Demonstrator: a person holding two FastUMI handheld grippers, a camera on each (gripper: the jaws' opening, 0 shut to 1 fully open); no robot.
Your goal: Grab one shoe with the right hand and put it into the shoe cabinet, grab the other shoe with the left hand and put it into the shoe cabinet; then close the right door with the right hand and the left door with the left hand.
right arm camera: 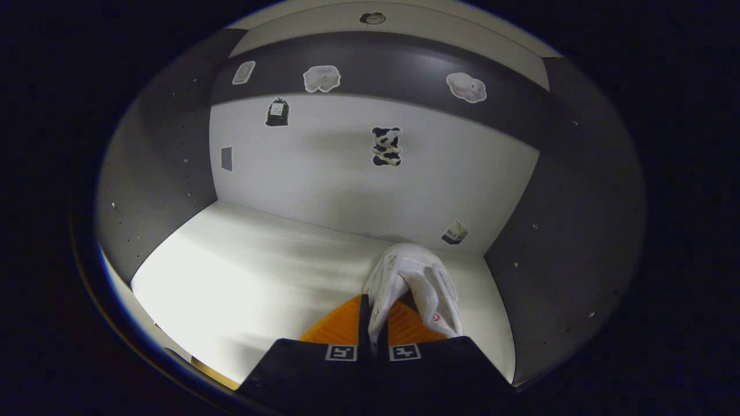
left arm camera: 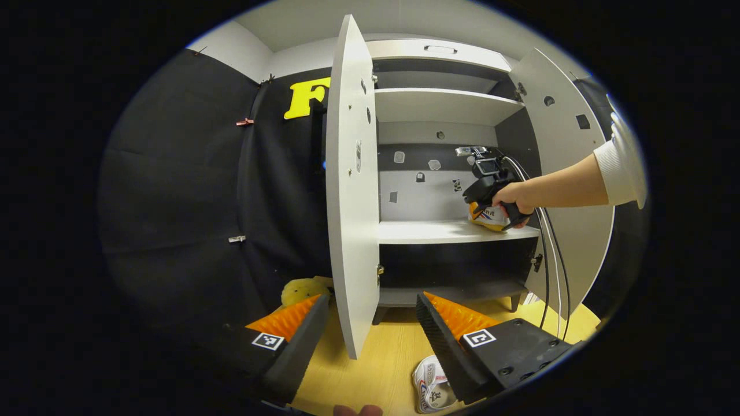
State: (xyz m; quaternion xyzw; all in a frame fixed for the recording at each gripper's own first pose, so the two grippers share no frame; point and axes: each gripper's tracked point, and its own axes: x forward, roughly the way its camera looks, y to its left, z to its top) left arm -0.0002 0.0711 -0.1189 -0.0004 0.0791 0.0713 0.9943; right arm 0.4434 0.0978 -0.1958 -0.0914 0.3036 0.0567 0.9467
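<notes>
The shoe cabinet (left arm camera: 445,110) stands with both doors open. Inside it, the right gripper (right arm camera: 373,323) has its jaws pinching a white shoe (right arm camera: 416,283) over the middle shelf (right arm camera: 260,277). The left gripper (left arm camera: 370,323), jaws spread, hovers above the floor (left arm camera: 381,358) where the other shoe (left arm camera: 430,390) lies.

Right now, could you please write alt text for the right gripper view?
The right claw is shut on a white shoe, holding it over the white shelf inside the cabinet, near its right wall. Small stickers dot the back panel.
</notes>
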